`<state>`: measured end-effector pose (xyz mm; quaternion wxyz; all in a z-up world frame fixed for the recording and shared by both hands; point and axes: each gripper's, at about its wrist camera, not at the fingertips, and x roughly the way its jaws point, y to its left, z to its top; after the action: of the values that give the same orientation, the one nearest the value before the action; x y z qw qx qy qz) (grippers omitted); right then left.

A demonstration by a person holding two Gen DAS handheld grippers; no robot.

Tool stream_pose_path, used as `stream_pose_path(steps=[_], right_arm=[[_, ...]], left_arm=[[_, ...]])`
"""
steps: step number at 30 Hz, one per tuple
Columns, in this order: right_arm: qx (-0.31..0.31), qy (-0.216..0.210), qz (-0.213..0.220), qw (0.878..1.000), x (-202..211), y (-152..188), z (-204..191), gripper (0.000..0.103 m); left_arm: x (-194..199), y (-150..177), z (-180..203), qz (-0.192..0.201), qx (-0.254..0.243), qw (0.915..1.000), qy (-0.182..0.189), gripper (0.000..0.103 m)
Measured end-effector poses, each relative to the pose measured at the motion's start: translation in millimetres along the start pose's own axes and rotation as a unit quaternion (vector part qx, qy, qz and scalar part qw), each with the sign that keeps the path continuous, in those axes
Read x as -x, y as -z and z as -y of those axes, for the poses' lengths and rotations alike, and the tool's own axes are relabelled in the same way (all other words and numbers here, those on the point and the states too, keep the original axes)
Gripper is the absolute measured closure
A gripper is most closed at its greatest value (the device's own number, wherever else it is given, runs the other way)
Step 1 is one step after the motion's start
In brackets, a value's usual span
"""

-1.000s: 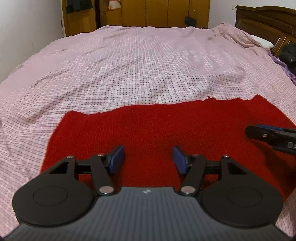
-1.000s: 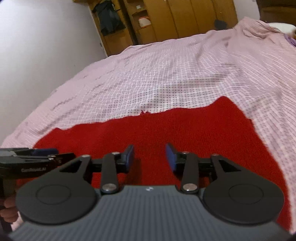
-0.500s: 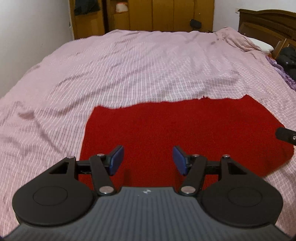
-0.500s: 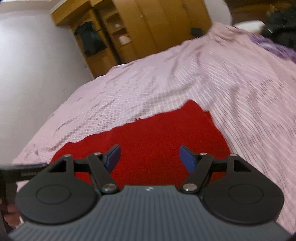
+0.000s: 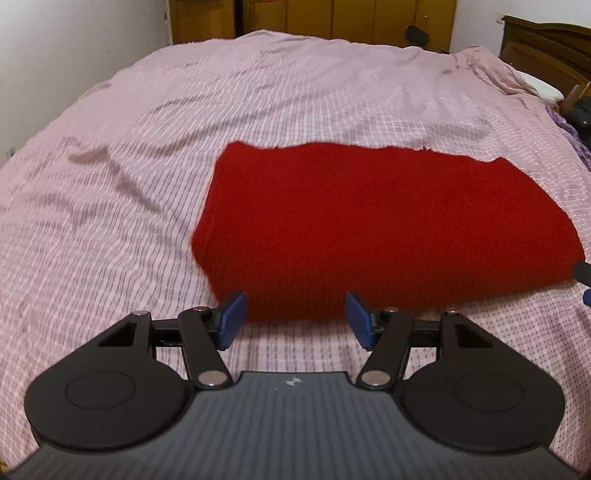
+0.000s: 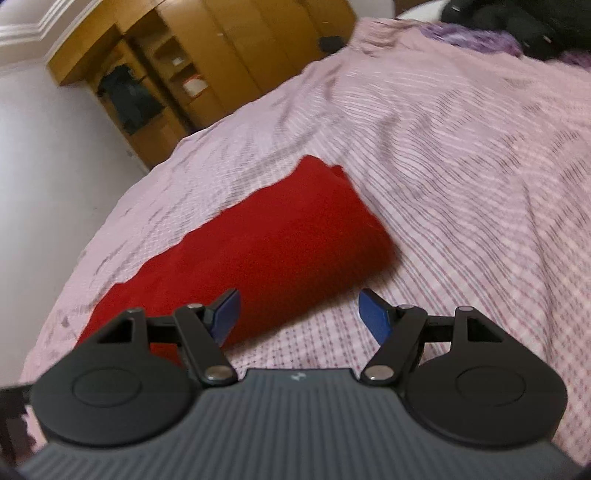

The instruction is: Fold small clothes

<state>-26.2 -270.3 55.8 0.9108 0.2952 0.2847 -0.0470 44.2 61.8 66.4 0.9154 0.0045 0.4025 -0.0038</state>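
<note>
A red knitted garment (image 5: 380, 229) lies folded in a flat rectangle on the pink checked bedsheet (image 5: 184, 122). My left gripper (image 5: 295, 321) is open and empty, just short of the garment's near edge. My right gripper (image 6: 299, 317) is open and empty, at the garment's (image 6: 258, 251) near right corner and tilted. The right gripper's tip (image 5: 583, 275) shows at the right edge of the left wrist view, beside the garment.
A wooden wardrobe (image 5: 332, 18) stands past the far end of the bed. A dark wooden headboard (image 5: 546, 48) and a white pillow (image 5: 543, 85) are at the right. Purple and black clothes (image 6: 498, 33) lie on the bed's right side. A white wall (image 6: 55, 147) is at the left.
Both grippers have pulled back from over the red garment to its near edge. The right gripper has opened wider and tilted. The garment lies still.
</note>
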Motion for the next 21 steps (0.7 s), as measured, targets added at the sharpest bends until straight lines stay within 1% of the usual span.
stream_pose_path(steps=[1, 2, 5, 8, 12, 15, 21], right_arm=[[-0.01, -0.001, 0.0, 1.0, -1, 1, 3, 0.026], [-0.022, -0.003, 0.001, 1.0, -2, 3, 5, 0.019], [-0.051, -0.008, -0.006, 0.999, -7, 6, 12, 0.019], [-0.063, -0.008, -0.009, 0.998, -13, 8, 15, 0.019], [-0.066, -0.015, 0.008, 0.998, -18, 10, 18, 0.02], [-0.07, -0.017, 0.011, 0.997, -25, 12, 22, 0.021], [-0.11, -0.022, 0.039, 0.993, -33, 8, 26, 0.02]], left_arm=[[-1, 2, -1, -0.003, 0.005, 1.0, 0.0, 0.036], [-2, 5, -2, -0.008, 0.01, 0.9999, 0.0, 0.036], [-6, 13, -6, -0.02, 0.018, 0.9996, -0.005, 0.036], [-10, 20, -10, -0.03, 0.023, 0.9992, -0.012, 0.036], [-14, 24, -15, -0.038, 0.028, 0.9987, -0.019, 0.036], [-15, 25, -16, -0.04, 0.031, 0.9985, -0.021, 0.036], [-15, 24, -16, -0.04, 0.035, 0.9982, -0.026, 0.036]])
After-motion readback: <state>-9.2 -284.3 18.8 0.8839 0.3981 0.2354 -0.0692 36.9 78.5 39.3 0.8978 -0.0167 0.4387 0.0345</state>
